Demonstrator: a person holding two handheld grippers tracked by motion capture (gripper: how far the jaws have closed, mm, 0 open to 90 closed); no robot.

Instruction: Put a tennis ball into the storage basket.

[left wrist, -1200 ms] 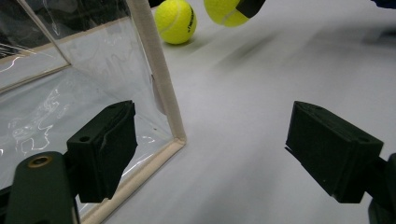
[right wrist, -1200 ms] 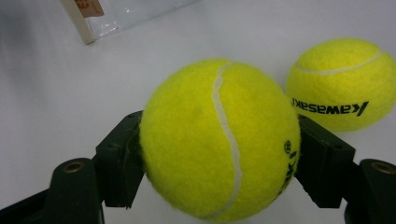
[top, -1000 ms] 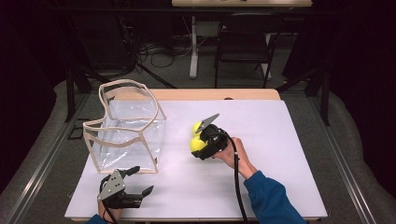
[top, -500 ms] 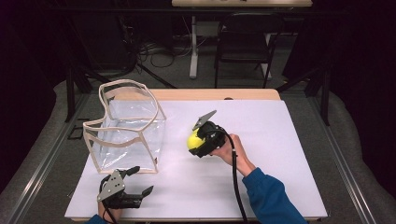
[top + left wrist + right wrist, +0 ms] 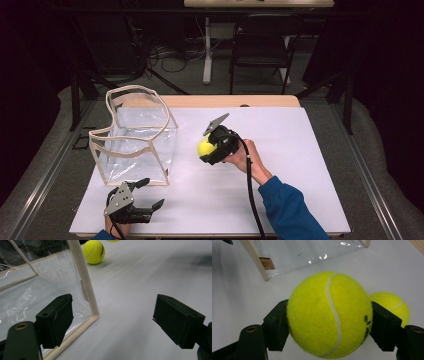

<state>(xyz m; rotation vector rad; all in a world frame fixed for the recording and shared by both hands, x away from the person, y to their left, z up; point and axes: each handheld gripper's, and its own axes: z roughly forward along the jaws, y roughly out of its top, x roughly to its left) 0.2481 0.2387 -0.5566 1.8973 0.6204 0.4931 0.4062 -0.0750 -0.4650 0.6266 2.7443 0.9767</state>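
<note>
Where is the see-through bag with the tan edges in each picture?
High view: the clear bag stands at the left of the table, open at the top, beyond the left gripper.
Left gripper view: it is at the left, its tan corner between the fingers.
Right gripper view: it lies along the top edge, beyond the held tennis ball.
Shared landmark: the bag's tan trim.
</note>
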